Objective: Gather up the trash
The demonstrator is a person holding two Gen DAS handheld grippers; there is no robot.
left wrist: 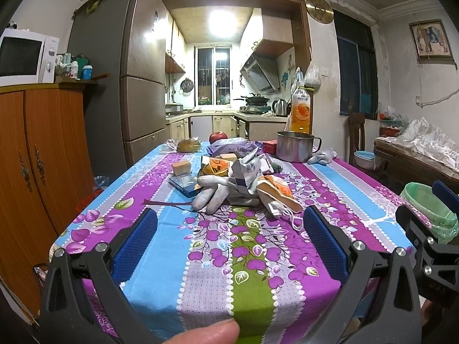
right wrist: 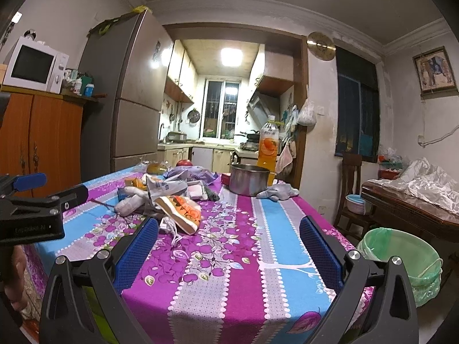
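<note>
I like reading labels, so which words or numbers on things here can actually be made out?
None reads surely.
Juice bottle label: orange picture, characters too blurred.
Purple bag: dark lettering, unclear.
Left tool's embossed mark: unreadable.
Wall clock: numerals too small.

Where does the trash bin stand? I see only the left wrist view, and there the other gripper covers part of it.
Observer: The green-lined bin stands on the floor beside the right edge of the table. The right wrist view shows its whole mouth.
Operator: Is the right gripper open?
Observer: Yes. The right gripper is wide open, with nothing between its fingers.
Operator: Is any trash close to it?
Observer: The orange wrapper lies just ahead of its left finger and seems untouched.
</note>
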